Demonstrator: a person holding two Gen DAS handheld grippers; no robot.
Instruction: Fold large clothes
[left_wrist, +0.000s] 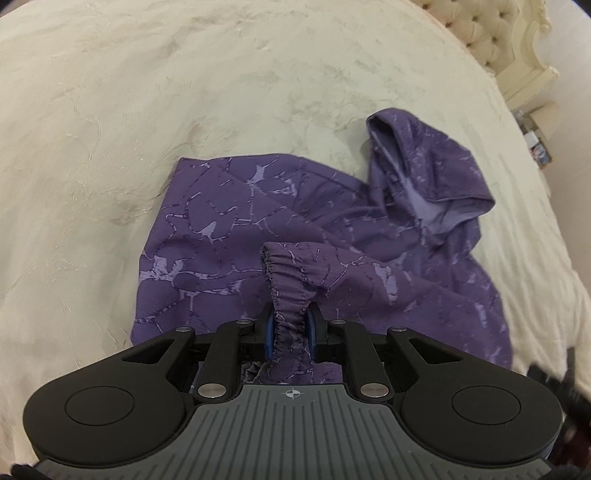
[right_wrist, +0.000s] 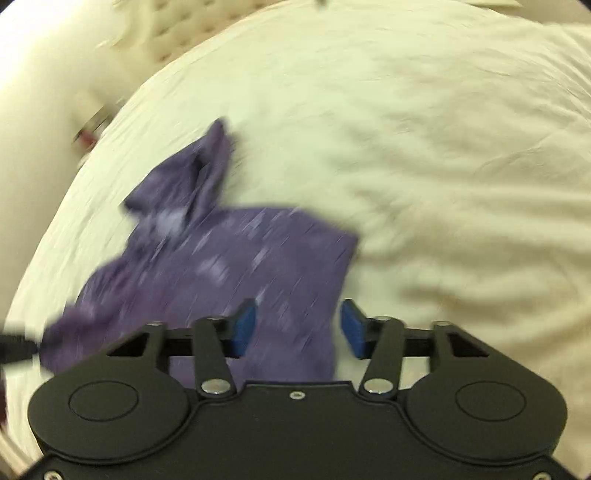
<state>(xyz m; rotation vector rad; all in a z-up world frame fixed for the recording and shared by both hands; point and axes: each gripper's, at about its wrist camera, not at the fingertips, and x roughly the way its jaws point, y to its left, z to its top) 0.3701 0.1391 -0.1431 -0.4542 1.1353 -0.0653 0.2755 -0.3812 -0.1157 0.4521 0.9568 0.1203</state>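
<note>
In the left wrist view the hoodie (left_wrist: 280, 229) lies across the middle of the frame on the cream bed (left_wrist: 147, 110), its body partly folded at centre left and its hood (left_wrist: 424, 173) open toward the upper right. At lower centre the left gripper (left_wrist: 290, 326) has its jaws closed on the elastic cuff (left_wrist: 291, 273) of a sleeve, which rises bunched from between the blue pads (left_wrist: 269, 332) and hangs over the body. A tufted headboard (left_wrist: 491, 33) shows in the upper right corner.

The right wrist view is blurred. Here the hoodie sits at centre left, with the hood pointing toward the upper left. The right gripper (right_wrist: 297, 325) is at lower centre with its jaws wide apart and nothing between them, over the hoodie's right edge.

The step in hand looks like the sleeve fold: the cuff is gripped and raised, not yet laid down. The next move probably calls for carrying the cuff across the body, laying the sleeve flat and releasing it, while the free right gripper takes hold of the near edge or steadies the cloth so it does not drag.
</note>
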